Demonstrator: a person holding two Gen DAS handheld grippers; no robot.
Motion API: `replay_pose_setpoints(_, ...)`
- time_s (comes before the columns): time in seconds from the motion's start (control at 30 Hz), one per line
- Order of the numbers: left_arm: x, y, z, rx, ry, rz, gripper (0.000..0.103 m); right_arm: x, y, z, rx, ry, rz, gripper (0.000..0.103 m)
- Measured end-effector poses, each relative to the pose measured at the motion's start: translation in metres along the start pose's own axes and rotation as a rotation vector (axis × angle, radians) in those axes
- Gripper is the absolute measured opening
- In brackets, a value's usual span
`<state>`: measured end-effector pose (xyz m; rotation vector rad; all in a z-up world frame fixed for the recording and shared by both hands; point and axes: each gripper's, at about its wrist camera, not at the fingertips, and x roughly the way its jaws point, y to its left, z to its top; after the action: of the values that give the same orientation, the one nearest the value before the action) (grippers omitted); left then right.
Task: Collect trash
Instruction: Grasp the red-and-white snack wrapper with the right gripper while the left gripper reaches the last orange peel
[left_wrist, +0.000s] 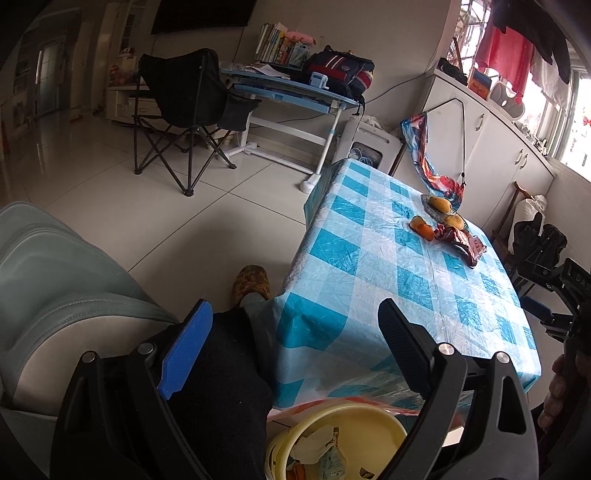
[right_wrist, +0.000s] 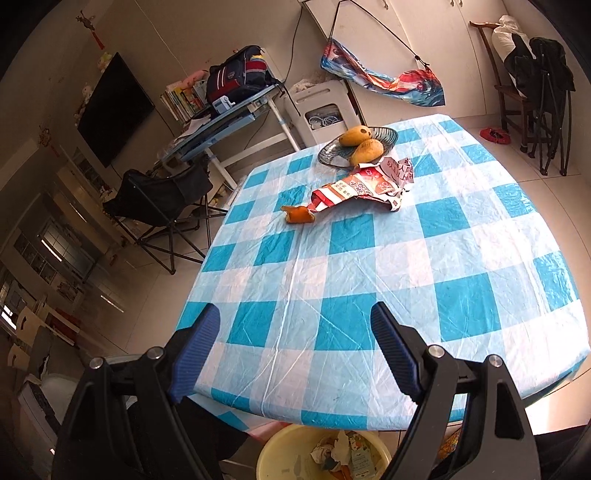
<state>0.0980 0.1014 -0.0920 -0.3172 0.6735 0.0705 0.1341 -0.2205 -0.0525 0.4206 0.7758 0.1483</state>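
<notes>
Wrapper (right_wrist: 364, 188) well beyond right tool (right_wrist: 295, 354)

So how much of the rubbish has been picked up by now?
Some is done: the yellow bin below the table edge already holds crumpled wrappers. Nothing is in hand: the left gripper and right gripper are both open and empty. Left on the checked tablecloth: a torn red snack wrapper and an orange peel, beside the fruit plate.

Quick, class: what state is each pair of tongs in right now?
Left tongs: open, holding nothing.
Right tongs: open, holding nothing, above the checked tablecloth.
</notes>
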Motion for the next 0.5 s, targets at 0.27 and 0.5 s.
replay_pose_setpoints(0.27,0.02,-0.007,0.004,0.016,-0.002,0.025,0.088,0.059,-0.065,0.049,0.312,0.061,0.064,0.08)
replay_pose_setpoints(0.5,0.037,-0.016,0.014,0.022,0.005,0.022,0.088,0.11,-0.113,0.068,0.676,0.041,0.235,0.081)
